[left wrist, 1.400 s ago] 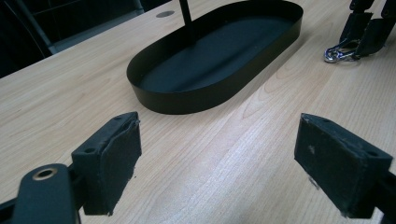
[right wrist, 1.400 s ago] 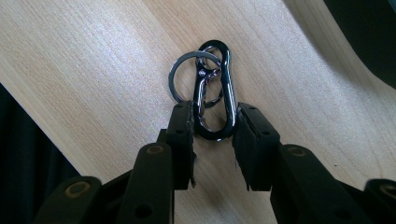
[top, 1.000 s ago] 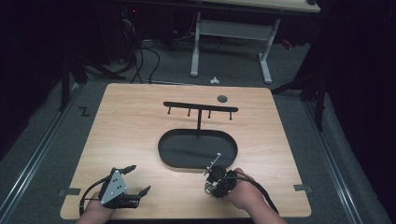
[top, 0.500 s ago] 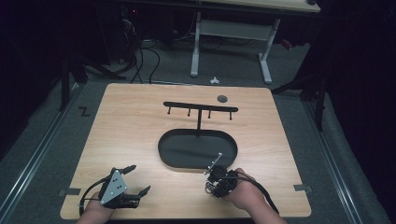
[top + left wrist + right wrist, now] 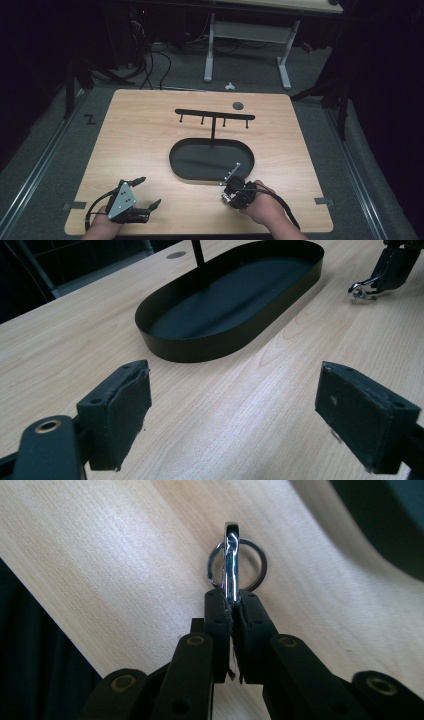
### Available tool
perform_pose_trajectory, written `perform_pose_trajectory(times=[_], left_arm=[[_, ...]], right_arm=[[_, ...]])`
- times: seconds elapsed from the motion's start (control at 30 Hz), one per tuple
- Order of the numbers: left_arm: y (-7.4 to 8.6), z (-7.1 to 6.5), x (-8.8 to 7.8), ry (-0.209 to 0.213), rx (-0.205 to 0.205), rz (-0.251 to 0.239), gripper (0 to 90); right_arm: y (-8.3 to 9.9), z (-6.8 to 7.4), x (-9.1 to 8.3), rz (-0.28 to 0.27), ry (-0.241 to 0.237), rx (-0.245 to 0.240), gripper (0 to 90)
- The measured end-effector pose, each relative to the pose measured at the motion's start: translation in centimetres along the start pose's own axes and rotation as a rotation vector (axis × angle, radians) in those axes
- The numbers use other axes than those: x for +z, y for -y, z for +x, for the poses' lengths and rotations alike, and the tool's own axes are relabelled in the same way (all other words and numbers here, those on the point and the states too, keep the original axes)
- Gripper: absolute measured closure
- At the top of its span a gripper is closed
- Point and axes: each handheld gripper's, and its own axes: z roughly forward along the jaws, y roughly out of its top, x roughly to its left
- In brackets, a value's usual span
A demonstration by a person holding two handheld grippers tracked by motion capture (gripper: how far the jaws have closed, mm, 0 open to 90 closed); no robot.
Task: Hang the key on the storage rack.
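A silver clip (image 5: 231, 555) with a key ring (image 5: 262, 565) through it sticks out of my right gripper (image 5: 232, 597), which is shut on the clip's lower end just above the wooden table. In the high view the right gripper (image 5: 231, 194) is at the near right rim of the black oval tray (image 5: 180, 160). A black T-shaped rack (image 5: 215, 116) with several small hooks rises from the tray's far end. My left gripper (image 5: 150, 191) rests near the table's front left, open, its pads (image 5: 122, 410) wide apart with nothing between them. From there the key ring (image 5: 362, 290) hangs under the right gripper (image 5: 395, 265).
A small dark round disc (image 5: 238, 105) lies on the table behind the rack. The tray's wall (image 5: 225, 340) stands between the two grippers and the rack. Beyond the table's far edge are white desk legs (image 5: 210, 50) and floor cables.
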Motion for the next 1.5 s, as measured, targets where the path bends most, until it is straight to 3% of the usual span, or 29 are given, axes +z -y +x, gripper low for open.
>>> perform_pose_trajectory(times=[0.13, 0.43, 1.17, 1.5], left_arm=[[0.0, 0.0, 0.0, -0.001, 0.003, 0.002, 15.2], [0.0, -0.1, 0.1, 0.001, 0.003, -0.001, 15.2], [0.0, -0.1, 0.0, -0.001, 0.003, 0.002, 15.2], [0.1, -0.2, 0.2, 0.002, 0.001, 0.004, 15.2]], right_arm=[[0.1, -0.2, -0.1, -0.007, -0.008, 0.026, 85.0], [0.3, -0.3, -0.9, -0.010, 0.004, 0.030, 84.9], [1.3, -1.2, -2.9, -0.073, 0.028, 0.117, 84.9], [3.0, -2.4, -3.9, -0.058, 0.078, 0.149, 84.8]])
